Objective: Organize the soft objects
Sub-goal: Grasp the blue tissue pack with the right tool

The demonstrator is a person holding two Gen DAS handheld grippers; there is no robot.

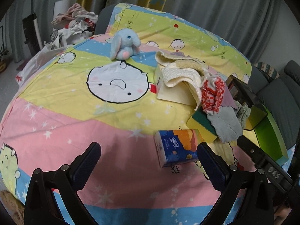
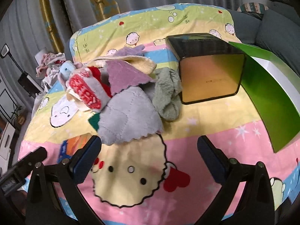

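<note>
A heap of soft things lies on the cartoon bedsheet (image 1: 56,116): a cream towel (image 1: 180,71), a red-and-white cloth (image 1: 212,93), a purple cloth (image 2: 125,74), a grey cloth (image 2: 127,120), a green fuzzy cloth (image 2: 166,93) and a yellow-green sponge (image 1: 200,125). A blue plush elephant (image 1: 124,44) sits further back. A tissue pack (image 1: 176,148) lies just ahead of my left gripper (image 1: 148,161), which is open and empty. My right gripper (image 2: 150,155) is open too, hovering short of the grey cloth.
A dark glossy box (image 2: 210,75) stands right of the heap, with a green open box (image 2: 271,101) beside it. A cream flat box (image 1: 174,91) lies under the towel. A pile of clothes (image 1: 75,24) sits beyond the bed's far left; curtains hang behind.
</note>
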